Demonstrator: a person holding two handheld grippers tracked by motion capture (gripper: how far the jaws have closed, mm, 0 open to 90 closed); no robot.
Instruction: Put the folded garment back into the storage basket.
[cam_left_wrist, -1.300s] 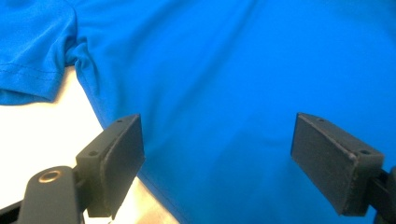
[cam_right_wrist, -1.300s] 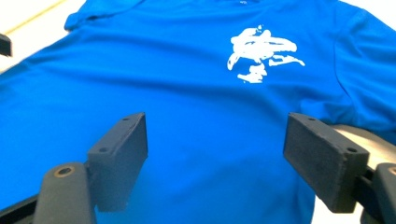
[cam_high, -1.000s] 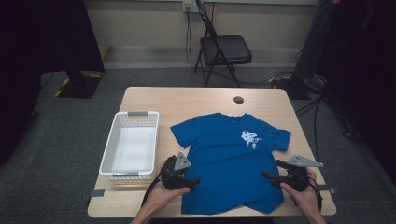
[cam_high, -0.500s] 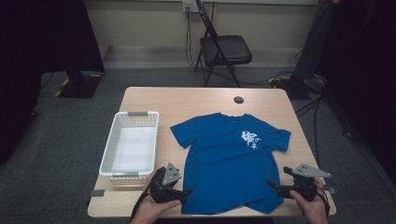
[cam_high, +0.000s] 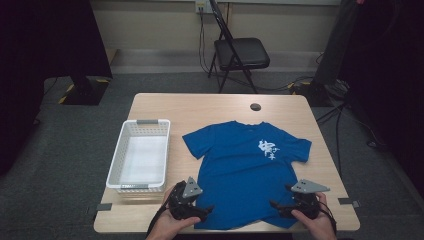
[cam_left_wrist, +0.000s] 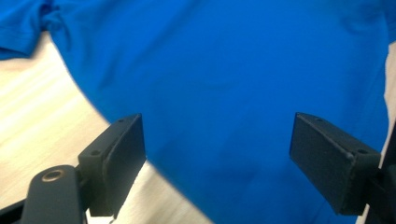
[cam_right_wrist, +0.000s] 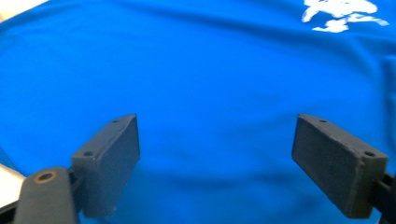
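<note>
A blue T-shirt (cam_high: 245, 165) with a white print on its chest lies flat, front up, on the wooden table (cam_high: 210, 107). My left gripper (cam_high: 208, 208) hovers at the shirt's near left hem corner, jaws wide open. In the left gripper view (cam_left_wrist: 217, 158) the shirt (cam_left_wrist: 243, 84) spans the gap and bare wood shows at the left. My right gripper (cam_high: 274, 205) is at the near right hem corner. Its jaws (cam_right_wrist: 217, 158) have just closed slightly but still stand open over the blue cloth (cam_right_wrist: 210, 79), pinching nothing.
A white slatted basket (cam_high: 141, 127) stands empty to the left of the shirt. A small black disc (cam_high: 255, 106) lies near the table's far edge. Beyond the table stands a black folding chair (cam_high: 240, 52), with cables on the floor.
Both hands have drawn back toward the table's near edge, down to the shirt's bottom hem. The right one also shifted a little inward. The shirt has not moved.
</note>
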